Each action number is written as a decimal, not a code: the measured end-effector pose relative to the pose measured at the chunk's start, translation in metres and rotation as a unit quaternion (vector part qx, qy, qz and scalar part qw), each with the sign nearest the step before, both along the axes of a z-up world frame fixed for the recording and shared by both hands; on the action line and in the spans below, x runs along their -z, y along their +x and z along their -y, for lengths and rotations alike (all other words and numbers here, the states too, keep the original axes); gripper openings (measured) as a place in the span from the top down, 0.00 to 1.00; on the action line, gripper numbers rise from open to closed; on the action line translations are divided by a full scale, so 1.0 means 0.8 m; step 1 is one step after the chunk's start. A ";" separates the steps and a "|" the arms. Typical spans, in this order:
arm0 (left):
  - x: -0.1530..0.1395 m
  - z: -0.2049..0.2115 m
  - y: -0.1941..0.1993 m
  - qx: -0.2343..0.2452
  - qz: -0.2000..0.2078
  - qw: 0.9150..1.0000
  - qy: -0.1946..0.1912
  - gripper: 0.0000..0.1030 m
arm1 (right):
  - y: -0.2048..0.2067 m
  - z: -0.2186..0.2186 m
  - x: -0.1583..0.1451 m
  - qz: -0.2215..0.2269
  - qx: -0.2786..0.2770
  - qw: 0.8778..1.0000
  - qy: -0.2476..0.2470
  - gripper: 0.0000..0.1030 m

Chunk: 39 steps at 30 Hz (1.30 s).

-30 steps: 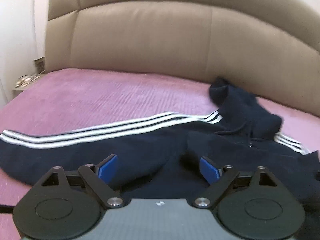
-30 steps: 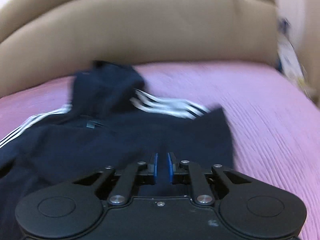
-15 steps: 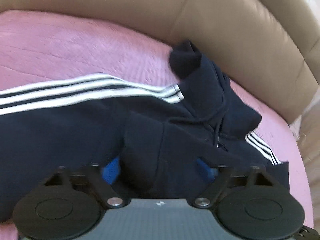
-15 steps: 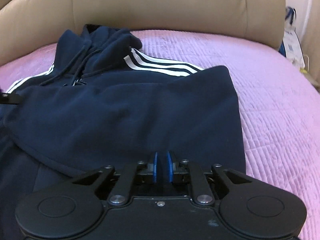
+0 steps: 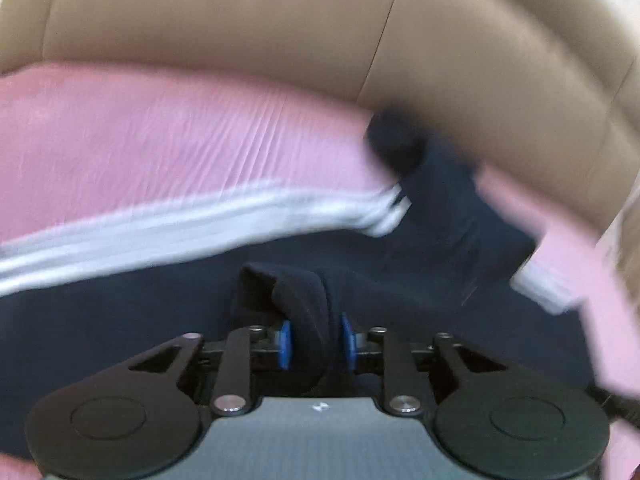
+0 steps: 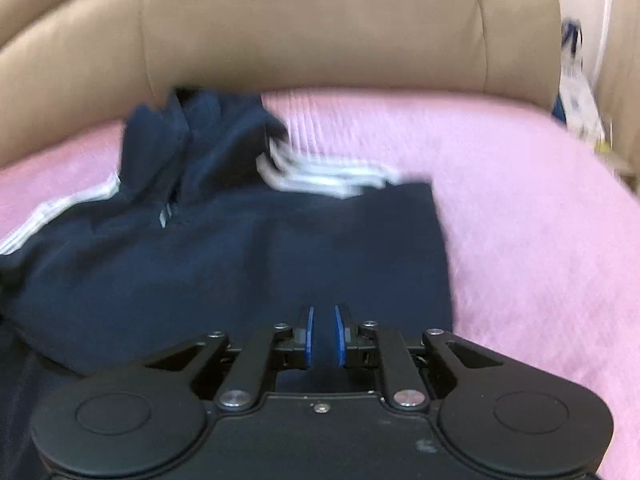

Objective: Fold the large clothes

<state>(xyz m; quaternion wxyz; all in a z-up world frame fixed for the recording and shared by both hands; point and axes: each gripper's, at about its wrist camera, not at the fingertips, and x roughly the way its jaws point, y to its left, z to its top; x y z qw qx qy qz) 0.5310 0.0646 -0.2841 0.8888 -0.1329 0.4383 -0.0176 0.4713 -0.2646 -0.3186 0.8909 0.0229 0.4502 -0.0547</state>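
We see the tan padded headboard [image 6: 312,36] curving across the far side, well beyond both sets of jaws, and below it the pink bedspread [image 6: 520,208] running forward past the right gripper's right side. The navy hoodie [image 6: 248,248] with white sleeve stripes lies spread on that cover directly ahead of both tools, its hood [image 6: 192,136] bunched up far ahead and to the left of the right jaws, near the headboard. In the left wrist view, which is blurred, one striped sleeve [image 5: 192,220] stretches away to the left beyond the jaws. The left gripper [image 5: 314,340] has just been closing, and its blue pads now pinch a thick fold of the dark fabric. The right gripper [image 6: 322,336] is clenched on a thin layer of the same cloth.
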 end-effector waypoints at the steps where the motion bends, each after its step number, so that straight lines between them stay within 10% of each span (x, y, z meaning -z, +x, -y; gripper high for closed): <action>1: 0.009 0.001 -0.002 0.002 -0.008 1.000 0.007 0.73 | 0.003 -0.004 0.007 -0.009 -0.003 1.000 -0.009 0.86; 9: -0.041 0.017 -0.053 0.015 0.134 0.991 -0.007 0.63 | -0.021 -0.043 -0.048 0.062 -0.052 0.997 -0.012 0.86; 15: 0.021 0.051 -0.007 0.042 -0.014 0.999 -0.012 0.83 | -0.012 -0.073 0.004 -0.013 -0.096 0.994 -0.056 0.86; 22: -0.003 0.049 -0.026 0.017 0.028 0.999 0.004 0.81 | -0.034 -0.065 -0.027 0.024 -0.093 0.994 -0.053 0.83; 32: -0.083 -0.099 -0.157 -0.126 0.100 0.987 -0.009 0.71 | -0.137 -0.093 -0.058 0.061 -0.101 0.993 -0.001 0.78; 39: -0.117 -0.257 -0.249 -0.270 0.114 0.956 0.017 0.30 | -0.190 -0.132 -0.046 0.054 -0.111 0.992 0.030 0.73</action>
